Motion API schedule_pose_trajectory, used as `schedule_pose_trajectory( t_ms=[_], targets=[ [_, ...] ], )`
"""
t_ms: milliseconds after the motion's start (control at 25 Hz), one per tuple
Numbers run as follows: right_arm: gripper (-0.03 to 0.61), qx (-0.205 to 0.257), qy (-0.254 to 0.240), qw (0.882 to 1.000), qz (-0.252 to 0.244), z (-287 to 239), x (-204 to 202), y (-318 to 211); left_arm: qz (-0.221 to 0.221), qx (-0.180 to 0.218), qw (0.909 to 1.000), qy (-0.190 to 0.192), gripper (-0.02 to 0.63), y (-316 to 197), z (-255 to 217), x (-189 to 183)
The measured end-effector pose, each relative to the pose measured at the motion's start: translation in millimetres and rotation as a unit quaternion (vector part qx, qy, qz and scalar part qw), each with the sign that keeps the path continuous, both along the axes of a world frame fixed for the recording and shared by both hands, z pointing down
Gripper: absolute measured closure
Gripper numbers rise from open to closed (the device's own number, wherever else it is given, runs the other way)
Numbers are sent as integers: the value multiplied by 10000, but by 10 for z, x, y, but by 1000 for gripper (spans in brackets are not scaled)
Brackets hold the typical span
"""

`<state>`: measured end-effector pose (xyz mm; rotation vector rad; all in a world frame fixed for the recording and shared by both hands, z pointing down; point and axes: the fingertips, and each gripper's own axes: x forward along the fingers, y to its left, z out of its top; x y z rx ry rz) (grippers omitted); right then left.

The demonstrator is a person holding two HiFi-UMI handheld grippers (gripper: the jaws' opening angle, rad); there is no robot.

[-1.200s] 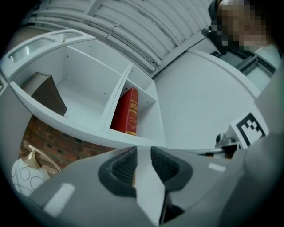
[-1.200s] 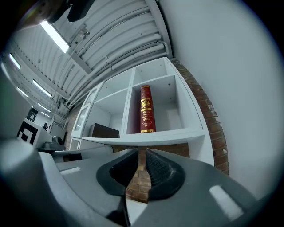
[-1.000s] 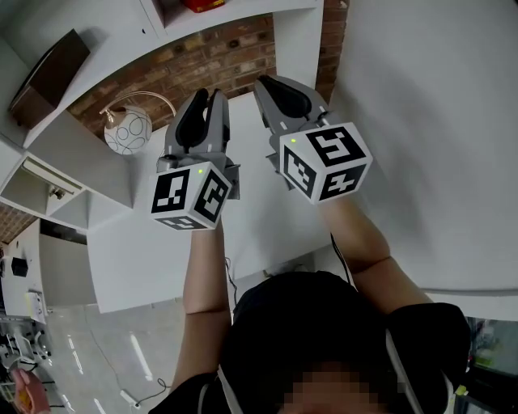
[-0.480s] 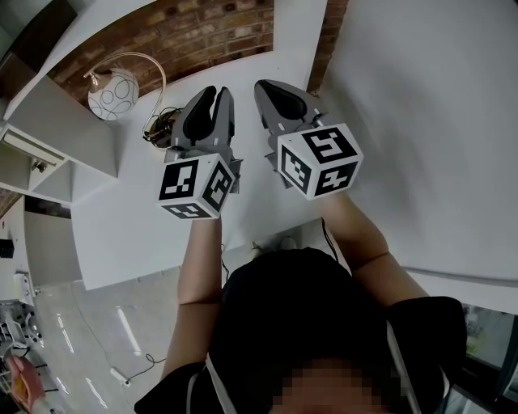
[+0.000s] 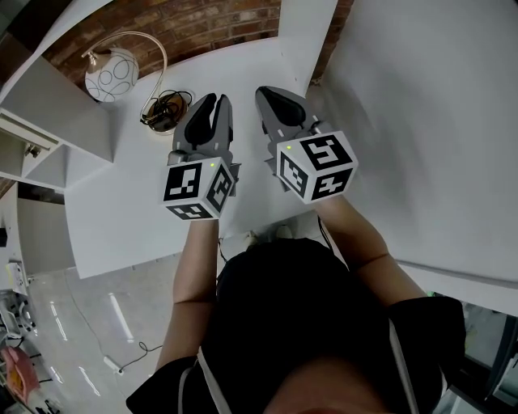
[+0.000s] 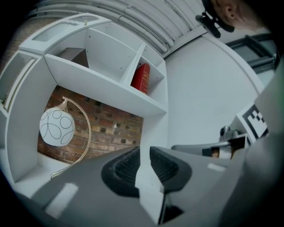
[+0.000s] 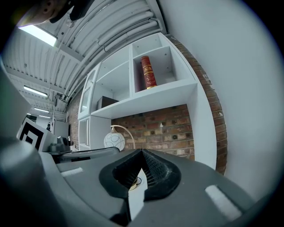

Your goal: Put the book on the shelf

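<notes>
The book [image 7: 147, 72] stands upright on the shelf [image 7: 155, 98], in the end compartment next to the white wall [image 5: 437, 121]. In the right gripper view it sits at twelve o'clock, high above the jaws. In the left gripper view it is also near twelve o'clock, tilted with the picture. Neither gripper touches it, and both are well apart from it. Further along the shelf, at eight o'clock from the book in the right gripper view, a dark box [image 7: 105, 102] sits in another compartment.

The left gripper [image 6: 145, 151] has its jaws drawn almost together. Only a thin slit shows between the ribbed pads [image 6: 126, 167], and nothing is in it. The right gripper [image 7: 141, 153] has its jaws closed, tips meeting, and holds nothing.

In the head view the two grippers hang side by side over a white desk [image 5: 121, 210]. The left is at eleven o'clock from the middle and the right at one o'clock. Both point toward twelve o'clock, at the brick wall [image 5: 218, 24] under the shelf. Each marker cube faces the camera, with a bare forearm [image 5: 194, 267] running back from it toward six o'clock.

A lamp [image 5: 107, 75] with a round patterned globe and a curved metal stem stands on the desk at ten o'clock from the left gripper. A coiled cable [image 5: 162, 113] lies on the desk between the lamp and that gripper, near its jaws but not touching them.
</notes>
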<state>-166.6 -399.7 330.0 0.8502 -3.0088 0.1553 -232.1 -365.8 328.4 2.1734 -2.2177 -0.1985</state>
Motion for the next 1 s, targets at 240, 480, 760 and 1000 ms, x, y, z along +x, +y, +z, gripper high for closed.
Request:
schedule_pose_trajectory(
  t_ms=[240, 480, 760, 1000],
  targets=[
    [581, -134, 101, 9998, -47, 163, -27, 93, -54, -145, 9997, -191, 545, 60, 158, 19],
    [581, -248, 218, 9994, -74, 277, -55, 141, -55, -311, 9994, -125, 546, 88, 272, -10],
    [581, -280, 187, 9994, -109, 258, -49, 168, -87, -278, 9995, -124, 546, 120, 246, -29],
    [581, -150, 187, 9996, -127, 206, -60, 190, -59, -276, 9995, -146, 546, 114, 230, -5]
  ],
)
